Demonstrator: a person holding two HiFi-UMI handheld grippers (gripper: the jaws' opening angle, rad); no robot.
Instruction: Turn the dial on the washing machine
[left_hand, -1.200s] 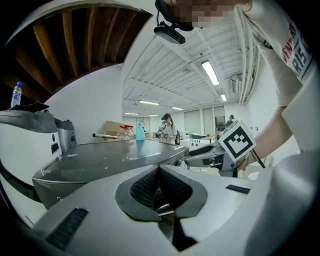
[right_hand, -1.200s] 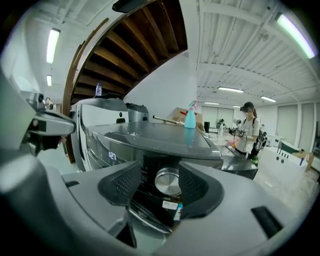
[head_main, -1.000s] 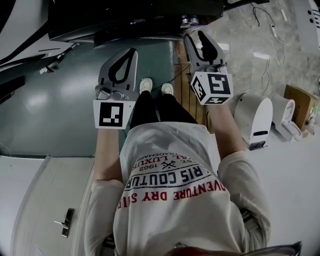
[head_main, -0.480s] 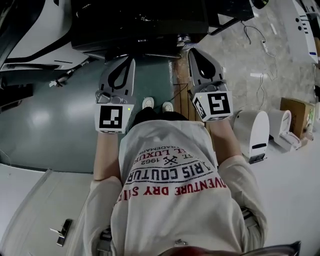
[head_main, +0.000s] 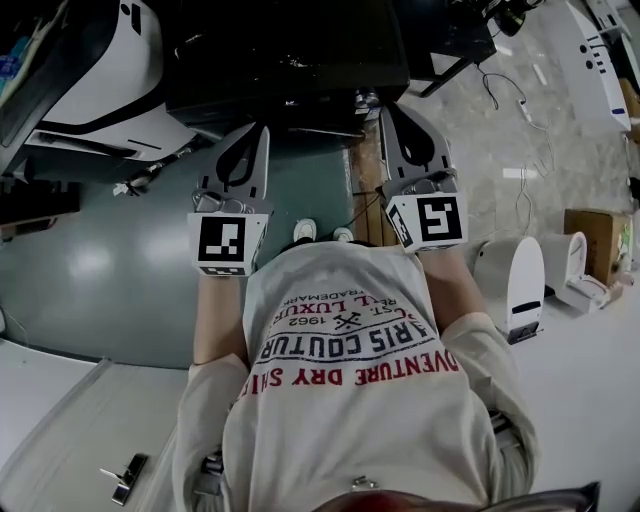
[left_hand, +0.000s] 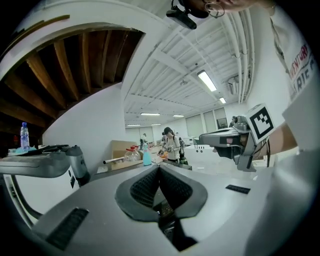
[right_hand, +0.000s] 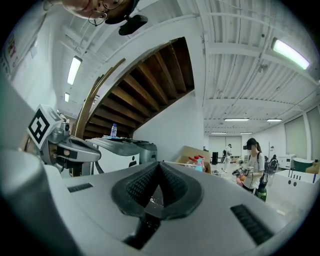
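A dark boxy machine (head_main: 290, 55) fills the top of the head view. A small silvery knob (head_main: 367, 98) sits at its front edge, and I cannot tell whether it is the dial. My left gripper (head_main: 263, 130) and right gripper (head_main: 387, 110) are held side by side in front of the person, pointing at the machine's front and short of it. Both are shut with nothing between the pads. The jaws are seen meeting at the tip in the left gripper view (left_hand: 159, 166) and in the right gripper view (right_hand: 159, 162).
A white appliance (head_main: 110, 90) stands at the upper left, beside the green floor (head_main: 100, 260). Two white units (head_main: 510, 280) and a cardboard box (head_main: 595, 235) are at the right, with cables (head_main: 520, 90) on the stone floor. People (right_hand: 252, 165) stand far off in the hall.
The head view has tilted up, so more of the dark machine shows. Both grippers have shifted slightly toward it. The right gripper's jaws look narrower than a second ago.
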